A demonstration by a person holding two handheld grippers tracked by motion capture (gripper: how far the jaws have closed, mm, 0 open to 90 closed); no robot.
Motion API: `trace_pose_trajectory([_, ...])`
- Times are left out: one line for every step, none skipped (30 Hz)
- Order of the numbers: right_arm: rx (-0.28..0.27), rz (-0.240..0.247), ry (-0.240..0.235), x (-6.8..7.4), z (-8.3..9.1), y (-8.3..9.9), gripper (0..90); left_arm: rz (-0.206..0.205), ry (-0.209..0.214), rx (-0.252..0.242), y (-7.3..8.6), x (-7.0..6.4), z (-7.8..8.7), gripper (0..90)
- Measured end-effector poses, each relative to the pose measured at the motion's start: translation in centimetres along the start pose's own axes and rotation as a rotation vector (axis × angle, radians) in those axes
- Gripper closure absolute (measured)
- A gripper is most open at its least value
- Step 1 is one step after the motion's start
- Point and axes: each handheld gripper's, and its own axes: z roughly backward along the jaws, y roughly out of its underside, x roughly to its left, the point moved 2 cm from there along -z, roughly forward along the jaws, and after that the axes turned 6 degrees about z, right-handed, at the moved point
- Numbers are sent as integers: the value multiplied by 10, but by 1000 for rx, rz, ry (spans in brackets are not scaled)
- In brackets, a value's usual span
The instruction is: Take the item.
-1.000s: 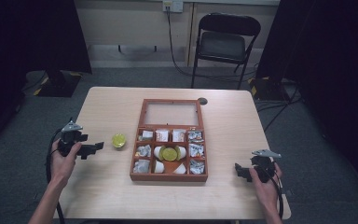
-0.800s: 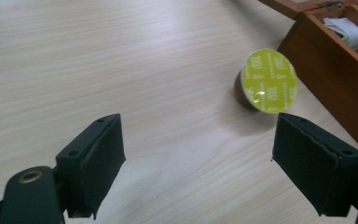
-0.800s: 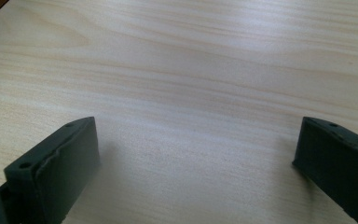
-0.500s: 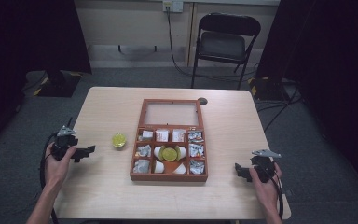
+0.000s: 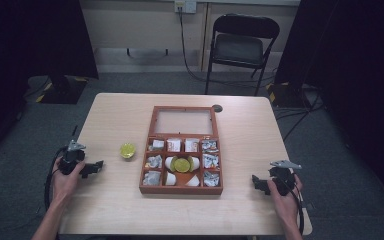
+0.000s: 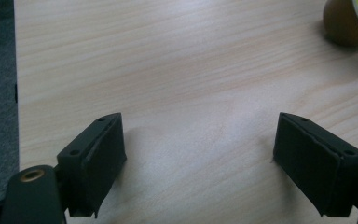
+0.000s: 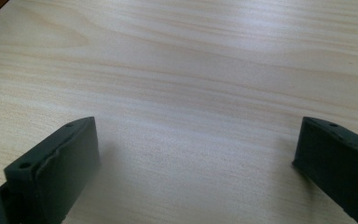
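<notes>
A pale wooden table (image 5: 240, 125) stands on grey carpet, with a black folding chair (image 5: 240, 47) beyond its far edge. At the table's middle lies an open wooden box (image 5: 182, 149): its glass-paned lid (image 5: 183, 121) lies flat on the far side, and the near part is split into compartments. The outer compartments hold small wrapped packets (image 5: 210, 161), while the middle ones hold white pieces around a yellow-topped cup (image 5: 181, 164). A second small cup (image 5: 127, 150) with a yellow top stands on bare wood just left of the box; in the left gripper view it sits at the far right corner. A small dark round disc (image 5: 216, 108) sits on the table beside the lid's far right corner.

The left gripper (image 5: 91, 168) is held low near the table's left edge, jaws spread wide with nothing between them. The right gripper (image 5: 258, 183) is near the right near corner, well apart from the box, jaws likewise wide apart and empty over bare wood.
</notes>
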Motion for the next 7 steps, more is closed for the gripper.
trace_pose_trajectory([0,0,0,0,0,0,0,1,-1,0,0,0,-1,151])
trace_pose_trajectory([0,0,0,0,0,0,0,2,-1,-12,0,1,-2,146])
trace_pose_trajectory([0,0,0,0,0,0,0,-2,-4,-28,1,1,-3,132])
trace_pose_trajectory([0,0,0,0,0,0,0,-6,2,-42,2,1,-5,111])
trace_pose_trajectory([0,0,0,0,0,0,0,-6,4,-41,2,2,-5,90])
trace_pose_trajectory([0,0,0,0,0,0,0,-4,1,-42,2,1,-5,89])
trace_pose_trajectory([0,-1,1,0,0,0,0,-4,1,-42,2,1,-5,89])
